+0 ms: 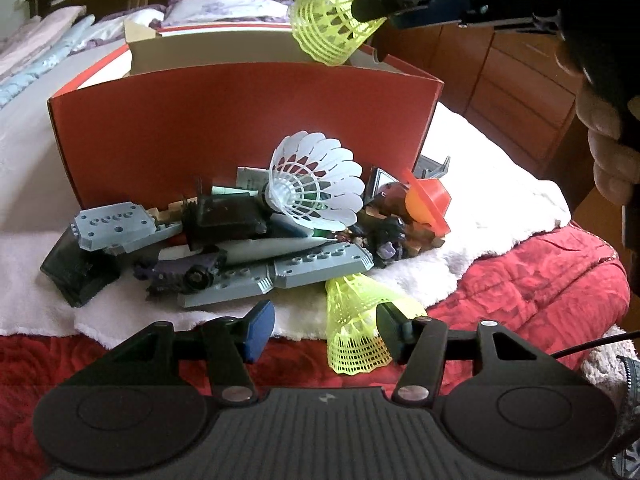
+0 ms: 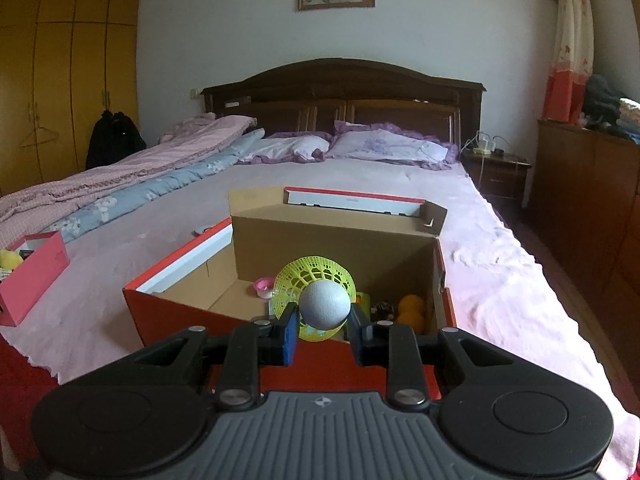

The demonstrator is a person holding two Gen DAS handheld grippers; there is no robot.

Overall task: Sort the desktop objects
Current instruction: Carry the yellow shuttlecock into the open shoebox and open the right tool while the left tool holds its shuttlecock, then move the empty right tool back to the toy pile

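The right gripper (image 2: pixel 323 330) pinches a yellow shuttlecock (image 2: pixel 316 304) by its cork, skirt pointing ahead over the open red box (image 2: pixel 172 308) (drop looks imminent). The left gripper (image 1: pixel 326 330) stands half open; a second yellow shuttlecock (image 1: pixel 356 332) lies beside its right finger, ungripped.

Both grippers have black linkage arms with silver pivot screws and a ribbed grey body. The left gripper (image 1: pixel 326 330) and right gripper (image 2: pixel 324 326) carry blue pads.
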